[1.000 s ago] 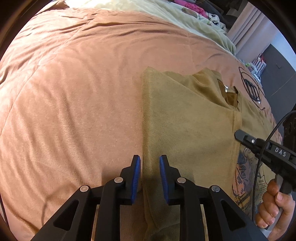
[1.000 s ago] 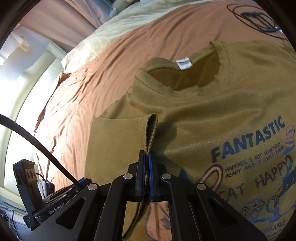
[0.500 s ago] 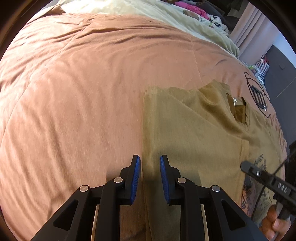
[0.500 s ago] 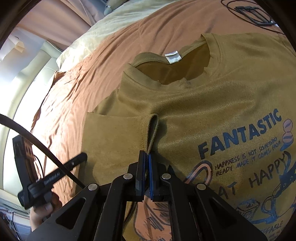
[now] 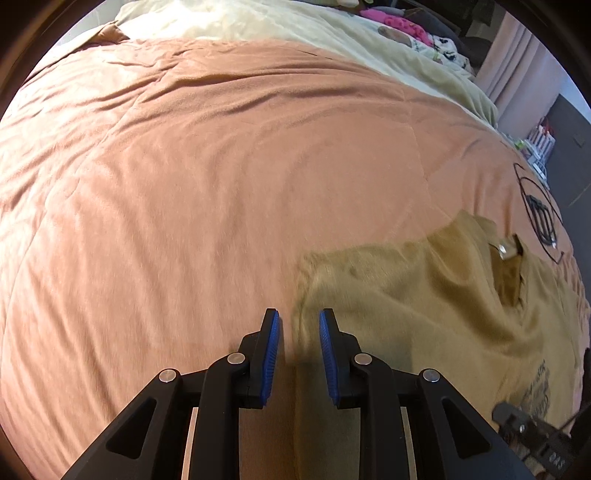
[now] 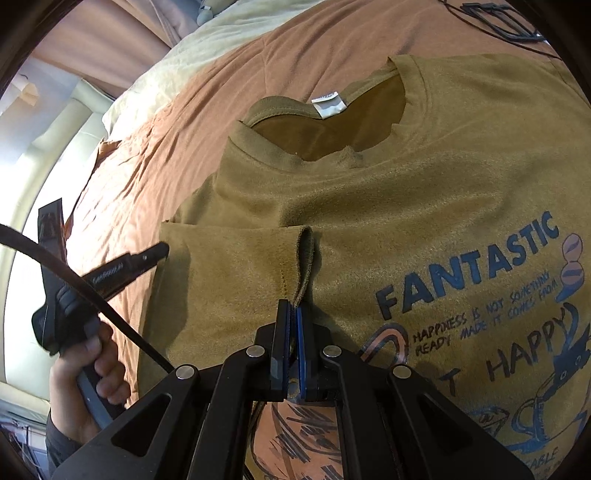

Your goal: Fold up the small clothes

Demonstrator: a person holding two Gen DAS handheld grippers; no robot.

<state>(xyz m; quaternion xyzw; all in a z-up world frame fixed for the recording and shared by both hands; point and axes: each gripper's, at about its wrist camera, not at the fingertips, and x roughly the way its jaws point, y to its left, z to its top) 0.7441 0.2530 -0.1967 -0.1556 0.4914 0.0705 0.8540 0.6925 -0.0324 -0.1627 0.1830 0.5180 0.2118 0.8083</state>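
An olive-tan T-shirt [image 6: 406, 192] with a blue "FANTASTIC" print lies face up on the bed. One sleeve is folded in over the chest. My right gripper [image 6: 293, 310] is shut on that sleeve's hem, which stands up in a small loop. In the left wrist view the shirt [image 5: 406, 295] fills the lower right. My left gripper [image 5: 297, 332] hovers open over the shirt's folded side edge with nothing between its blue pads. From the right wrist view, the left gripper [image 6: 155, 254] points at the upper corner of that fold, and a hand [image 6: 92, 369] holds its handle.
An orange-brown bedcover [image 5: 166, 184] spreads wide to the left of the shirt. A cream blanket [image 5: 295, 22] and a pile of clothes [image 5: 399, 26] lie at the far end. A looped black cable [image 5: 539, 218] rests on the cover beyond the collar.
My left gripper has travelled along the shirt's folded side edge up to its top corner, keeping the same small gap. The right gripper stays shut on the sleeve hem and has hardly moved.
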